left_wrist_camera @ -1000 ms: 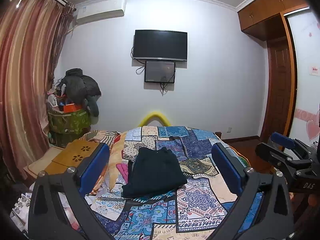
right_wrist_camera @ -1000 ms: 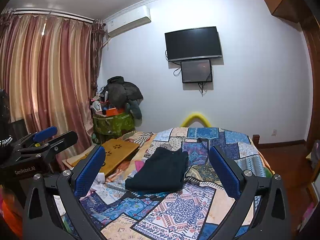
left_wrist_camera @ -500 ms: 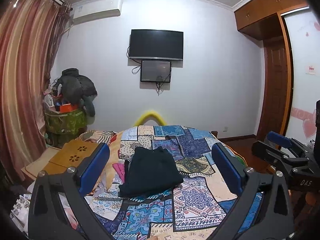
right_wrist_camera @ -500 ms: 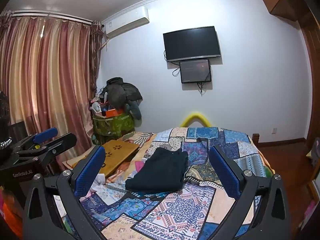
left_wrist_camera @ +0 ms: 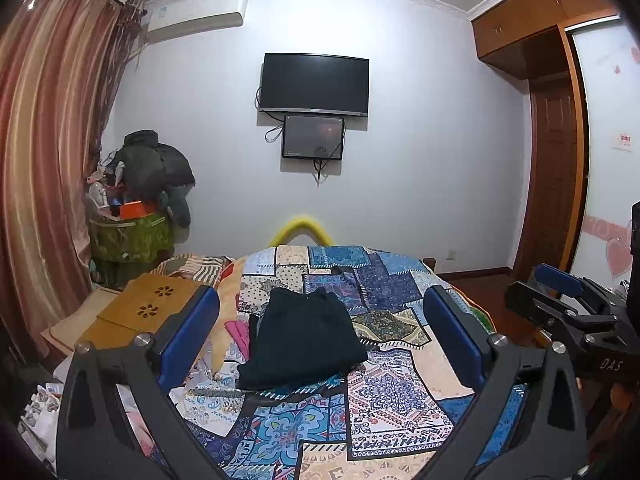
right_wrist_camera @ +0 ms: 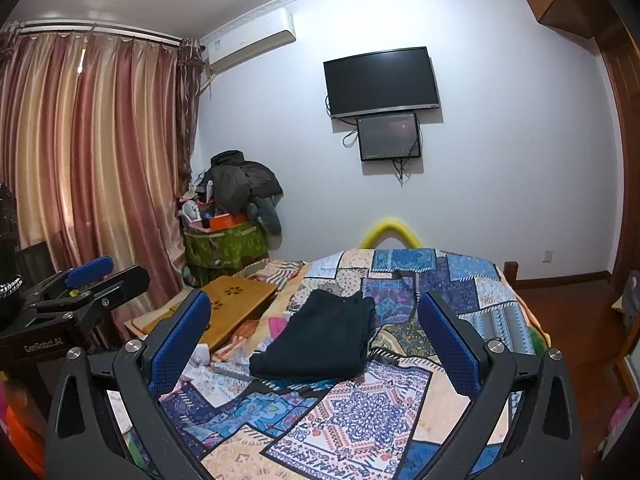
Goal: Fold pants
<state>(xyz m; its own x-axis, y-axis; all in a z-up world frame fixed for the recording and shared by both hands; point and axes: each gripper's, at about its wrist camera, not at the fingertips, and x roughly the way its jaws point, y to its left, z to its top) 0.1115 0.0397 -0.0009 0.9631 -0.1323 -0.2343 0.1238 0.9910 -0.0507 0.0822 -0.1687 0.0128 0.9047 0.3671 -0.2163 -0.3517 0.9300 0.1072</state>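
Note:
Dark folded pants point(left_wrist_camera: 302, 340) lie in a neat rectangle on the patchwork bedspread point(left_wrist_camera: 384, 392), also in the right wrist view point(right_wrist_camera: 320, 338). My left gripper point(left_wrist_camera: 320, 336) is open and empty, held above the bed, well back from the pants. My right gripper point(right_wrist_camera: 314, 334) is open and empty too, likewise raised and apart from the pants. The right gripper shows at the right edge of the left wrist view point(left_wrist_camera: 568, 300), and the left gripper at the left edge of the right wrist view point(right_wrist_camera: 84, 284).
A wooden lap desk point(left_wrist_camera: 148, 308) lies at the bed's left side. A green basket piled with clothes point(left_wrist_camera: 132, 236) stands by the curtains point(left_wrist_camera: 44, 160). A TV point(left_wrist_camera: 314, 84) hangs on the far wall. A wardrobe and door point(left_wrist_camera: 556, 184) stand at the right.
Both grippers have stayed open and empty. The left wrist view has shifted slightly, so the room sits a little further left in frame. The pants have not moved.

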